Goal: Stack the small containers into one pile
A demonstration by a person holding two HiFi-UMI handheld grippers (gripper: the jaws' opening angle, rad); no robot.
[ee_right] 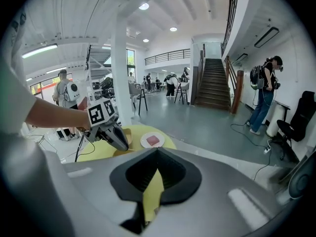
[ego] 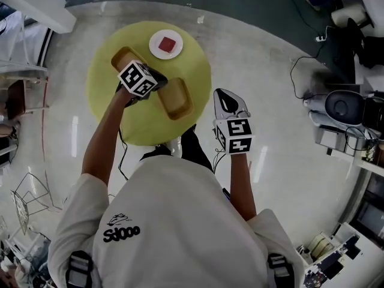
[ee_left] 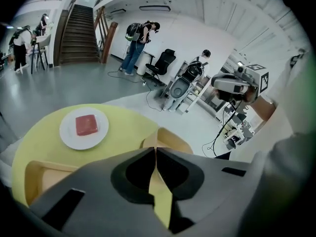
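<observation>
Two shallow tan containers lie apart on a round yellow table [ego: 103, 95]: one at the back left [ego: 123, 57], one nearer and to the right [ego: 176, 98]. My left gripper [ego: 151, 78] hovers over the table between them, shut and empty. In the left gripper view its jaws [ee_left: 155, 150] meet at the tips, with one container [ee_left: 172, 138] just past them on the right and the other [ee_left: 35, 175] low at the left. My right gripper [ego: 225, 96] hangs beside the table's right edge, over the floor, also shut and empty [ee_right: 157, 150].
A white plate [ego: 166, 44] with a red block [ego: 168, 44] sits at the table's far edge. The left gripper [ee_right: 114, 135] shows in the right gripper view. The table stands on a pale floor; desks, cables and equipment [ego: 345, 110] line the right side. People stand far off.
</observation>
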